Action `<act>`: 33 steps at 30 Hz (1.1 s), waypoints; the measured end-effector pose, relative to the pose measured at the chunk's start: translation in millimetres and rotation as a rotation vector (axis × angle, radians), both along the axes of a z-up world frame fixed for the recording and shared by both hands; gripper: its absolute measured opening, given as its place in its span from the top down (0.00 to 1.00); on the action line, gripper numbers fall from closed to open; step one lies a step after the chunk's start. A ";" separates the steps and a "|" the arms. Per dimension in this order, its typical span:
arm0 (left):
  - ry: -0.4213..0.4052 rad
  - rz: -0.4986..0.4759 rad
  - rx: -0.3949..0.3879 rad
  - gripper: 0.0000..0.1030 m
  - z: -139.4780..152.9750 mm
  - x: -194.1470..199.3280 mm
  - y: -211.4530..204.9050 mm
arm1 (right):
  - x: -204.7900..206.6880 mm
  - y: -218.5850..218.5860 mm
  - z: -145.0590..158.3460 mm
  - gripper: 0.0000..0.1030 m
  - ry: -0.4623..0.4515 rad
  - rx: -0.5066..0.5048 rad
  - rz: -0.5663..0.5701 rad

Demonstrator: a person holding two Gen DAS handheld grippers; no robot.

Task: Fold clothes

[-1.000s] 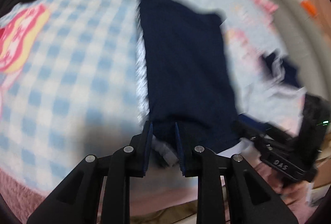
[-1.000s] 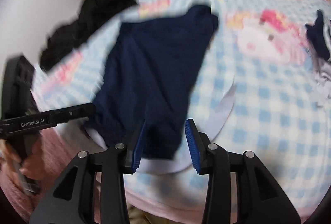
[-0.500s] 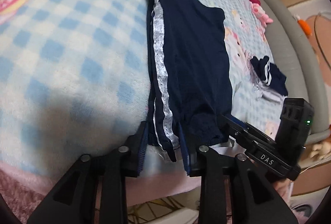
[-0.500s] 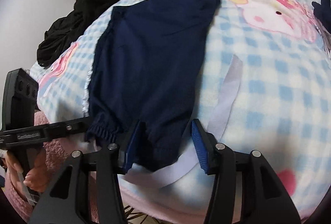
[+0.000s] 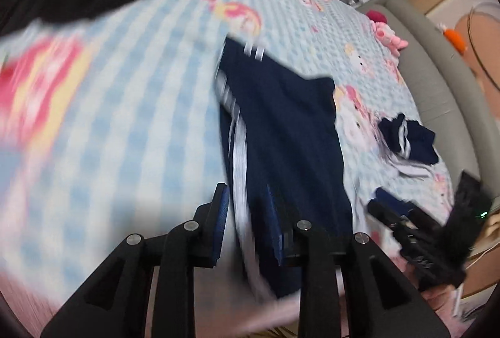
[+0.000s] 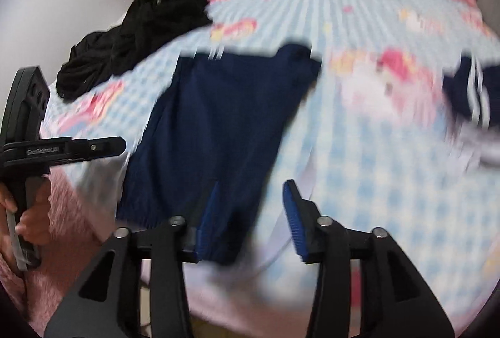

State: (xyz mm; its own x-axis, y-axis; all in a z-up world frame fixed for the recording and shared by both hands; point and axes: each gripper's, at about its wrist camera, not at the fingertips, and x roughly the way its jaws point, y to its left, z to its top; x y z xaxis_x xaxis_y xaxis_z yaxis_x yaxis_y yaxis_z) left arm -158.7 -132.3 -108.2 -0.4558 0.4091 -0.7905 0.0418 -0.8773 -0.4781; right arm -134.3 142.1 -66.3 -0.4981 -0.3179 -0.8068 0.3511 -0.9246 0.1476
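Navy trousers with white side stripes (image 5: 281, 131) lie lengthwise on a blue checked blanket (image 5: 118, 125); they also show in the right wrist view (image 6: 218, 125). My left gripper (image 5: 248, 225) is open, its fingers either side of the striped near end. My right gripper (image 6: 250, 216) is open, with the near right corner of the trousers between its fingers. Both views are blurred by motion. The other gripper shows at the right of the left wrist view (image 5: 418, 241) and at the left of the right wrist view (image 6: 62, 150).
A black garment pile (image 6: 134, 35) lies at the far left of the bed. A small navy striped garment (image 6: 475, 91) and a white piece lie at the right. A pink fleece edge (image 6: 72, 213) hangs at the near side. A grey sofa arm (image 5: 437, 82) borders the bed.
Both grippers have opened wider and lifted back from the trousers' near end. The trousers now lie flat on the blanket, released. Both cameras are moving quickly.
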 end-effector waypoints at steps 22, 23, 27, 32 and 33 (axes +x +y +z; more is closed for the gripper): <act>-0.041 -0.039 -0.097 0.90 -34.3 -148.6 2.7 | -175.1 7.7 -44.7 0.68 -0.069 -0.001 -0.221; 0.016 -0.027 -0.102 0.88 -25.9 -139.0 2.5 | -179.1 12.7 -49.9 0.52 -0.100 0.014 -0.238; 0.250 -0.015 -0.123 0.77 4.9 -99.9 9.6 | -152.7 37.5 -15.9 0.52 0.090 -0.016 -0.333; 0.169 -0.094 -0.180 0.77 -25.9 -107.4 34.4 | -145.6 13.0 -22.5 0.59 0.035 0.005 -0.168; 0.131 -0.074 -0.181 0.79 -34.5 -113.1 29.8 | -147.3 5.6 -31.6 0.63 0.023 0.053 -0.152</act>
State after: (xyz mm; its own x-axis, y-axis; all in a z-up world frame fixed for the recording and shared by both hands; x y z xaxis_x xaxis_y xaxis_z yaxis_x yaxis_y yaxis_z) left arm -271.8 -102.5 -142.6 -0.5330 0.3020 -0.7904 -0.0780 -0.9477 -0.3095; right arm -281.6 147.7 -97.9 -0.5561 -0.1950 -0.8079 0.2095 -0.9736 0.0909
